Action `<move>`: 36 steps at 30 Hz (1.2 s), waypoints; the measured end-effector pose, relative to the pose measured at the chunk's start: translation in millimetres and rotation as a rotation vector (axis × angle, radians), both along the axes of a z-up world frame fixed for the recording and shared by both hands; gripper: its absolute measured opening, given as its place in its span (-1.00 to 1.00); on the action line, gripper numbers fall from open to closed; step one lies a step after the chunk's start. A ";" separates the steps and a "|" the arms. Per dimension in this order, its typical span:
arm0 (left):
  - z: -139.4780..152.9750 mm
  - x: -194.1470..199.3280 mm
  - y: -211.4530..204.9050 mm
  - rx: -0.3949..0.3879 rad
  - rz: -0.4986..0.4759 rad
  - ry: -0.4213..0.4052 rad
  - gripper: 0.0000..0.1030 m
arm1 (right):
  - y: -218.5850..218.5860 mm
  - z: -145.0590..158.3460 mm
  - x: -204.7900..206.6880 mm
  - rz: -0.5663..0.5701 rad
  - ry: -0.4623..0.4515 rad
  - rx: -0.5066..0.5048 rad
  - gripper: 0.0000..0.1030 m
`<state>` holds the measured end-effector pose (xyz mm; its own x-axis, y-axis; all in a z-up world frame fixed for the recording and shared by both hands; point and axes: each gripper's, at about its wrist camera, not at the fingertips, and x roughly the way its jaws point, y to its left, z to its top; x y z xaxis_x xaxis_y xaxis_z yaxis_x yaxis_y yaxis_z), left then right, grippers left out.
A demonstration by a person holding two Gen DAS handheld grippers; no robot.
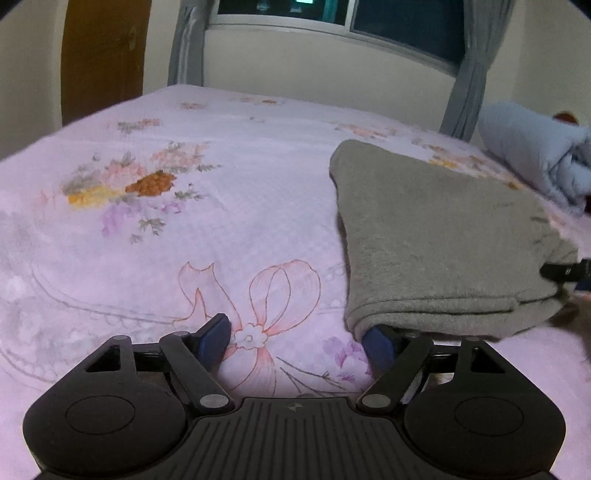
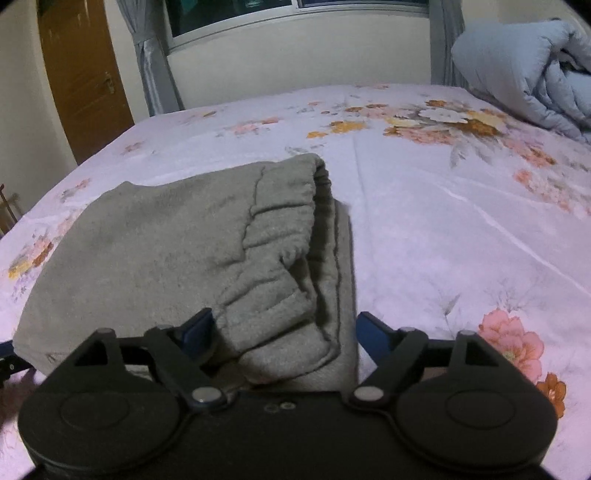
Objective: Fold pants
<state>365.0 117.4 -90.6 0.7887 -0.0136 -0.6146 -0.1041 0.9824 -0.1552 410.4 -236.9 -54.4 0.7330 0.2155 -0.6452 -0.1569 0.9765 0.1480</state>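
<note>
Grey fleece pants [image 1: 439,236] lie folded into a compact stack on a pink floral bedsheet [image 1: 207,221]. My left gripper [image 1: 299,339] is open at the stack's near left corner; its right fingertip [image 1: 378,341] touches the cloth's lower edge. In the right wrist view the pants [image 2: 184,251] show their gathered waistband on the right side. My right gripper [image 2: 284,336] is open, with the near right end of the stack between its fingers. The right gripper's tip [image 1: 565,271] shows at the stack's right edge in the left wrist view.
A rolled light-blue quilt [image 2: 532,70] lies at the bed's far right corner. A wall with a window [image 2: 295,14] and grey curtains stands behind the bed. A brown door [image 2: 81,77] is at the far left.
</note>
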 end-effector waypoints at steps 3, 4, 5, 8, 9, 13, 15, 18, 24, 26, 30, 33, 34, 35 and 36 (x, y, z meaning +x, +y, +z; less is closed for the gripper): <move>1.6 -1.2 3.3 -0.004 -0.018 0.004 0.55 | -3.1 0.7 0.9 -0.003 0.007 0.022 0.44; 3.3 -4.5 3.4 0.006 -0.026 0.002 0.55 | -3.3 4.2 -1.2 -0.004 -0.003 0.029 0.41; 7.0 -9.8 2.8 0.046 -0.019 0.005 0.55 | -4.0 11.1 -6.6 -0.005 -0.031 0.039 0.40; 19.8 -27.9 9.5 0.046 0.011 -0.049 0.55 | -1.4 34.8 -29.9 -0.009 -0.149 0.026 0.21; 25.5 -30.0 9.8 0.030 0.013 -0.070 0.55 | 1.2 41.3 -36.5 0.007 -0.185 0.033 0.22; 41.8 -10.1 -1.3 0.000 0.005 -0.115 0.55 | 23.4 50.5 -45.3 0.071 -0.257 -0.003 0.21; 29.4 14.5 -8.7 0.043 0.017 -0.017 0.55 | 39.5 43.9 -40.9 0.083 -0.254 -0.106 0.19; 7.0 31.4 -7.6 0.024 0.005 0.064 0.76 | 41.4 7.5 -10.3 0.059 -0.054 -0.240 0.22; 24.3 9.2 8.9 0.005 0.006 -0.005 0.77 | 13.2 18.4 -21.1 0.034 -0.140 -0.037 0.31; 29.0 -3.8 7.7 0.051 0.001 -0.017 0.77 | 5.0 29.7 -30.9 0.016 -0.185 -0.006 0.36; 43.8 -27.8 7.7 0.072 0.005 -0.034 0.78 | -14.6 51.8 -54.2 0.000 -0.230 0.054 0.62; 60.7 -50.6 1.6 0.065 0.010 -0.063 1.00 | -27.3 71.0 -86.1 0.015 -0.272 0.082 0.89; 66.5 -60.9 -2.1 0.062 0.009 -0.082 1.00 | -28.4 75.6 -96.9 0.020 -0.279 0.083 0.89; 73.0 -72.5 -6.5 0.061 0.004 -0.097 1.00 | -30.2 81.9 -108.6 0.025 -0.287 0.077 0.89; 77.3 -80.3 -10.4 0.064 0.001 -0.103 1.00 | -30.7 87.7 -122.3 0.032 -0.294 0.065 0.89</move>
